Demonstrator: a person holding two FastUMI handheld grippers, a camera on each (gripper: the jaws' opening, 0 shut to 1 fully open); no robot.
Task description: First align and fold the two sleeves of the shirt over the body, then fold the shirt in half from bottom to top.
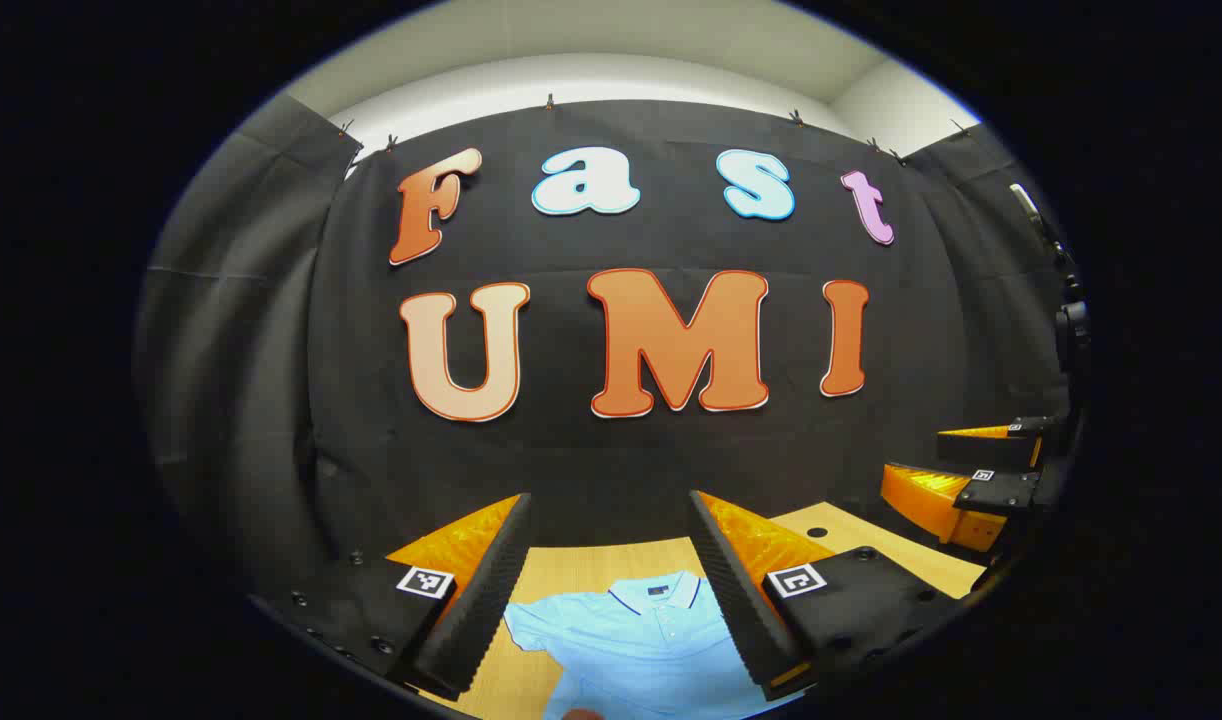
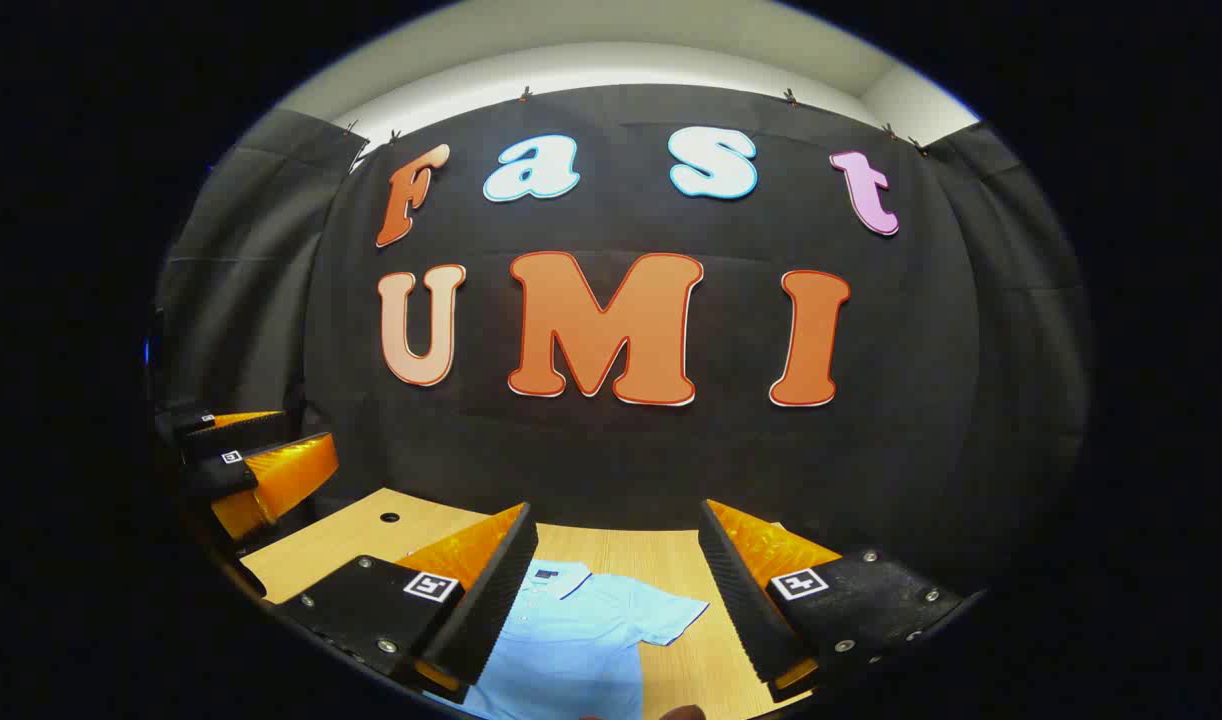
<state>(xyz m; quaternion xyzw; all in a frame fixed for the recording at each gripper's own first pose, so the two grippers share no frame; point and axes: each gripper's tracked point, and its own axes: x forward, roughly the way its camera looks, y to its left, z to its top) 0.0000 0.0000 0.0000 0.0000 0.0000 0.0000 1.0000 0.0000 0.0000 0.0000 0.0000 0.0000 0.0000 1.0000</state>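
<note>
A light blue polo shirt point(image 1: 643, 640) lies flat on the wooden table point(image 1: 591, 565), collar toward the booth wall. In the left gripper view its collar and one short sleeve show between my left gripper's point(image 1: 611, 505) fingers, which stand wide open above the shirt, holding nothing. At the right edge of that view the right gripper point(image 1: 961, 465) hangs in the air. In the right gripper view the shirt point(image 2: 571, 640) shows its collar and other sleeve spread out to the side. My right gripper point(image 2: 619, 512) is open and empty above it; the left gripper point(image 2: 256, 445) hovers at far left.
The table point(image 2: 661, 560) has a small round hole point(image 2: 389, 518) near its far left corner, also seen as the hole point(image 1: 817, 532) in the left gripper view. Black cloth walls close in the back and sides. Part of a hand shows at the bottom edge.
</note>
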